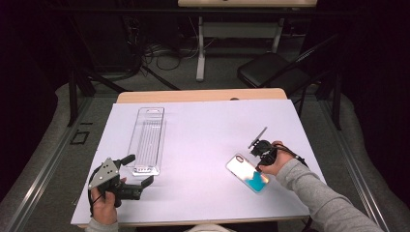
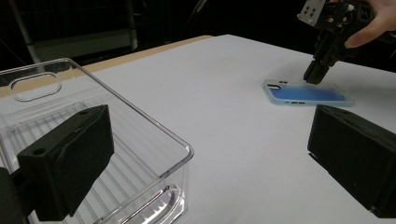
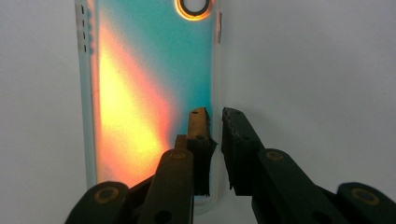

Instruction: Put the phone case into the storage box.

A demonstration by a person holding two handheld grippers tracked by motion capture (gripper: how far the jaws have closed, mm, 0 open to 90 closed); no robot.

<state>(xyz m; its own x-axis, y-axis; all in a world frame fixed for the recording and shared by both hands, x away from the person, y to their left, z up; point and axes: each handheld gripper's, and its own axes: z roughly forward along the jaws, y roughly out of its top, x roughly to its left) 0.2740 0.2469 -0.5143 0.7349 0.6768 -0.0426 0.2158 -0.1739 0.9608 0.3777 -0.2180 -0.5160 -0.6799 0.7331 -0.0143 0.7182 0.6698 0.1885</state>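
A phone case (image 1: pixel 246 174) with a teal and orange sheen lies flat on the white table (image 1: pixel 203 140) at the right. My right gripper (image 1: pixel 257 166) points down at its edge. In the right gripper view the jaws (image 3: pixel 215 119) pinch the case's (image 3: pixel 140 93) side wall, one finger inside and one outside. The left gripper view shows that gripper (image 2: pixel 315 74) standing on the case (image 2: pixel 306 93). My left gripper (image 1: pixel 139 170) rests at the table's front left, open wide, beside the near end of a clear plastic tray (image 1: pixel 145 110). Its jaws (image 2: pixel 205 126) frame the tray's corner (image 2: pixel 140 112) without touching it.
The long clear tray lies lengthwise on the left half of the table. Beyond the far edge stand a black folding chair (image 1: pixel 270 72) and the white leg of another table (image 1: pixel 200 48). Loose cables (image 1: pixel 164 50) lie on the floor.
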